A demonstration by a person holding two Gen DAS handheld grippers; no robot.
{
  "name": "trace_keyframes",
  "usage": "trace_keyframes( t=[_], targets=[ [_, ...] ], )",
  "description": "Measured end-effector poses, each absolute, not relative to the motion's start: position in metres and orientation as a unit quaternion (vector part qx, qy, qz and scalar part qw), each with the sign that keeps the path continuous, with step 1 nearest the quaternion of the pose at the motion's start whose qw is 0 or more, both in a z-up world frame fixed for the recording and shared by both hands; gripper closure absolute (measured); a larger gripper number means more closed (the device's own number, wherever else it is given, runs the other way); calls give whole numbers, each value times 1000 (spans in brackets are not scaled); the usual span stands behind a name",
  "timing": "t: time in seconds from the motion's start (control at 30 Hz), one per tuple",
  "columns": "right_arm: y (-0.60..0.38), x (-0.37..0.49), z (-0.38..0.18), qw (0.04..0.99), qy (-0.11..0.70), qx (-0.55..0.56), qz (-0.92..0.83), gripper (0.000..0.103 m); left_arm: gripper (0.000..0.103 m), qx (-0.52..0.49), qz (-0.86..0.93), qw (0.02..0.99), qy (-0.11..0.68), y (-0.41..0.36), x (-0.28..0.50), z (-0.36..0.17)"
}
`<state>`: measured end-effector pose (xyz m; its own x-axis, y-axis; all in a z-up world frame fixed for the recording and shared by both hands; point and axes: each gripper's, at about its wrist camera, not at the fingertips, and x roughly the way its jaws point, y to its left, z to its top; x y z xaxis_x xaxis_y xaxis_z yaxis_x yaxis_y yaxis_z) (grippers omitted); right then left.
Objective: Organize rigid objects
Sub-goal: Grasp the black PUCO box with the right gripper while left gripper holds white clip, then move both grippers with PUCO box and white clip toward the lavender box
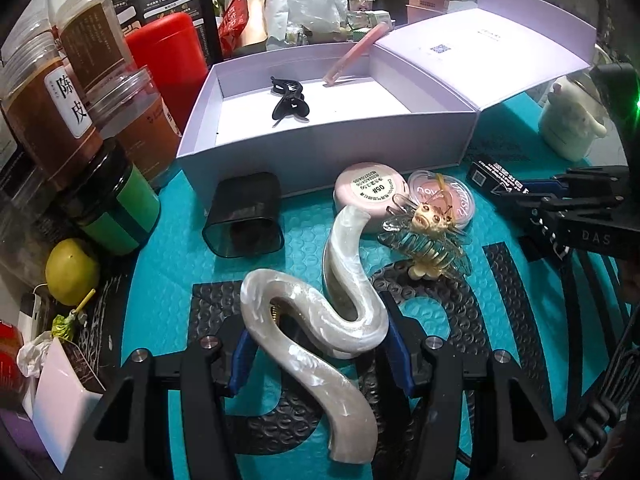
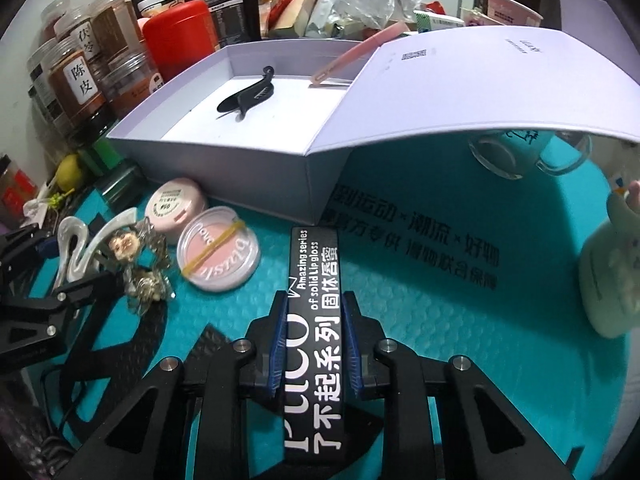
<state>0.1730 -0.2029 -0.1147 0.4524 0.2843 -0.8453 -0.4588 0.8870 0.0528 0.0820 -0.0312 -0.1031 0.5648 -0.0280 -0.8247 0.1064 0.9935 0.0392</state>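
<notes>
My left gripper point(image 1: 320, 356) has its blue pads around a pearly white S-shaped hair clip point(image 1: 320, 320) on the teal mat; the jaws touch its sides. My right gripper point(image 2: 316, 344) is shut on a long black lip gloss box point(image 2: 314, 308), also visible in the left wrist view point(image 1: 500, 180). An open white box point(image 1: 320, 144) behind holds a black hair claw point(image 1: 290, 102) and a pink stick point(image 1: 352, 58). A clear bee hair claw point(image 1: 430, 236), a pink compact point(image 1: 370, 194) and a blush compact point(image 1: 452, 200) lie in front of the box.
A dark square cup point(image 1: 244, 220) lies on its side left of the clip. Jars point(image 1: 52, 112), a red tin point(image 1: 168, 48), a green jar point(image 1: 116, 212) and a lemon point(image 1: 72, 272) crowd the left. A pale figurine point(image 2: 612, 268) and glass mug point(image 2: 520, 148) stand right.
</notes>
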Motion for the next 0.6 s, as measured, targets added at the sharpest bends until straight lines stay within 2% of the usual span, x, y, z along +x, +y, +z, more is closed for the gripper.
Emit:
trace_keyframes(
  t=[0.6],
  targets=[
    [-196, 108, -104, 860, 454, -88, 217, 78, 48, 10, -38, 887, 459, -21, 45, -100]
  ],
)
